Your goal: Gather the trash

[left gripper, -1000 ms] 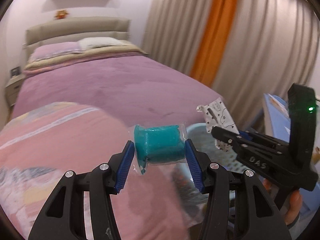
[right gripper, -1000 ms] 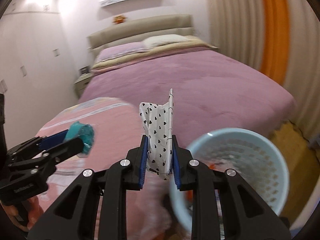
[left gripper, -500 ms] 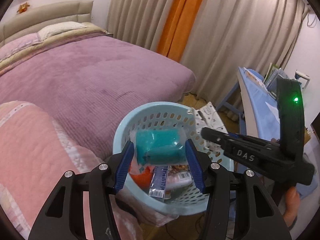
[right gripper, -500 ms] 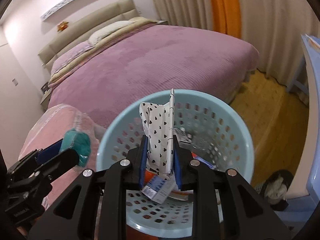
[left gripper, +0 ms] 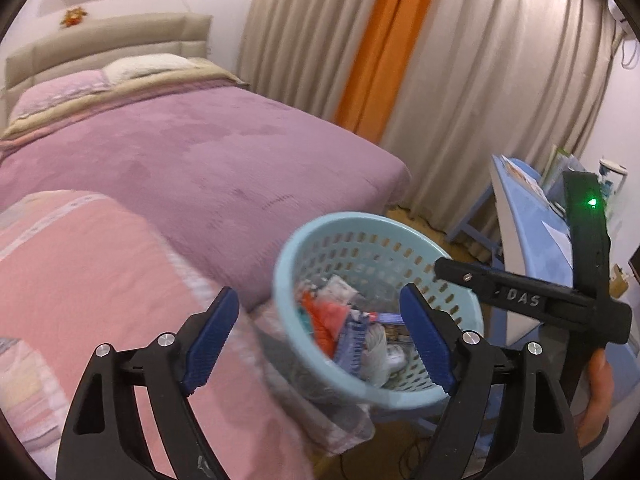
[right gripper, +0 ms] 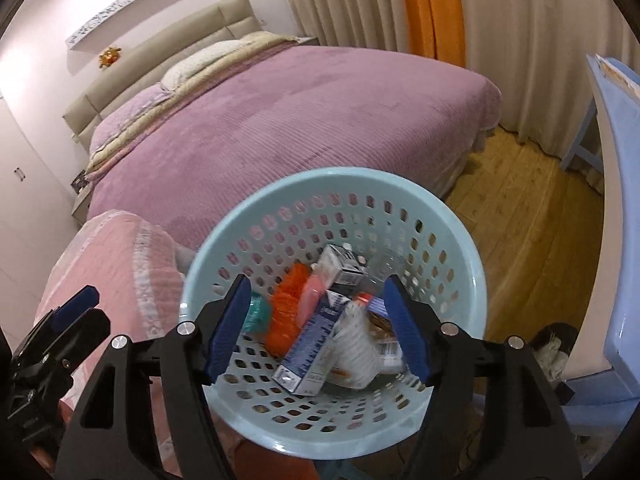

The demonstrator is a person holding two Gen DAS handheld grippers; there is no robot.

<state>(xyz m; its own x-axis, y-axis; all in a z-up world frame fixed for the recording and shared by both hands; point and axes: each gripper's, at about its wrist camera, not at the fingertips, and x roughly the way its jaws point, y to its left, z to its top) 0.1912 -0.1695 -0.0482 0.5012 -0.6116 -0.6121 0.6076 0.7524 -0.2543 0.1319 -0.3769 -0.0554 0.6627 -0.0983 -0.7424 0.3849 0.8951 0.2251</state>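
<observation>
A light blue perforated basket (left gripper: 316,236) (right gripper: 404,188) stands beside the bed and holds several pieces of trash: an orange wrapper (right gripper: 286,308), a blue and white box (right gripper: 310,344), white wrappers. A teal packet (right gripper: 256,312) lies at the basket's left side. My left gripper (left gripper: 320,340) is open and empty, above the basket's near left rim. My right gripper (right gripper: 316,324) is open and empty, directly over the basket. The right gripper's body also shows in the left wrist view (left gripper: 532,300).
A bed with a purple cover (left gripper: 192,160) (right gripper: 300,112) lies behind the basket. A pink quilt (left gripper: 80,280) (right gripper: 120,264) is at the left. A blue table (left gripper: 528,232) (right gripper: 620,200) stands at the right, curtains (left gripper: 460,60) behind, wooden floor (right gripper: 528,216) between.
Both grippers have opened. The teal packet left the left gripper and the heart-patterned wrapper left the right gripper; both went into the basket. The left view has swung back left.
</observation>
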